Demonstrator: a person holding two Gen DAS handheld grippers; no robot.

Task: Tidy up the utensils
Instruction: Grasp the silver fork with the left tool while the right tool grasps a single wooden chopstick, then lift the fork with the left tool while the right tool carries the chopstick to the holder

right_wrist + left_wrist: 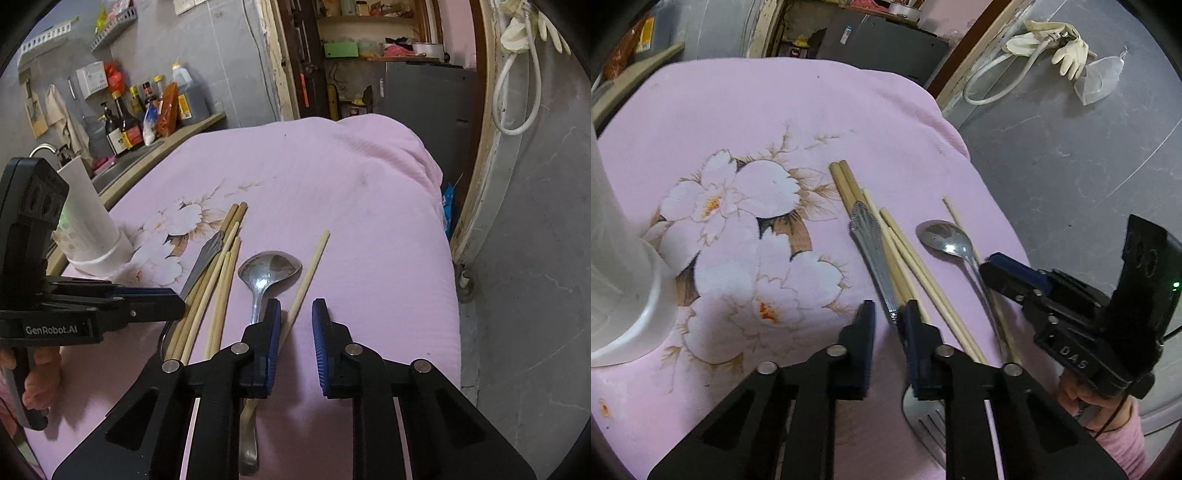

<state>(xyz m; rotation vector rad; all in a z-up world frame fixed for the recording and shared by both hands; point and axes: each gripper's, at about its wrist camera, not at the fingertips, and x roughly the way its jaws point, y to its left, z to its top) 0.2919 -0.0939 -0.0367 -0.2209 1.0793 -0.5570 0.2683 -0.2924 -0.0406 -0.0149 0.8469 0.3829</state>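
Observation:
Utensils lie on a pink flowered cloth (pixel 783 110): a steel fork (pixel 873 258) with its tines near me, several wooden chopsticks (pixel 905 254), a steel spoon (pixel 945 238) and a lone chopstick (pixel 308 273). My left gripper (pixel 888 314) is open, its jaws either side of the fork handle just above the cloth. My right gripper (pixel 295 314) is open over the lone chopstick, beside the spoon (pixel 267 267); it also shows in the left wrist view (pixel 1008 269). The left gripper shows in the right wrist view (pixel 159 301) by the chopsticks (pixel 218 266).
A white utensil holder (pixel 624 277) stands at the left on the cloth, also in the right wrist view (pixel 88 225). A counter with bottles (pixel 147 107) lies behind. The cloth's right edge (pixel 443 221) drops to a grey floor. Gloves and a hose (pixel 1045 44) hang at right.

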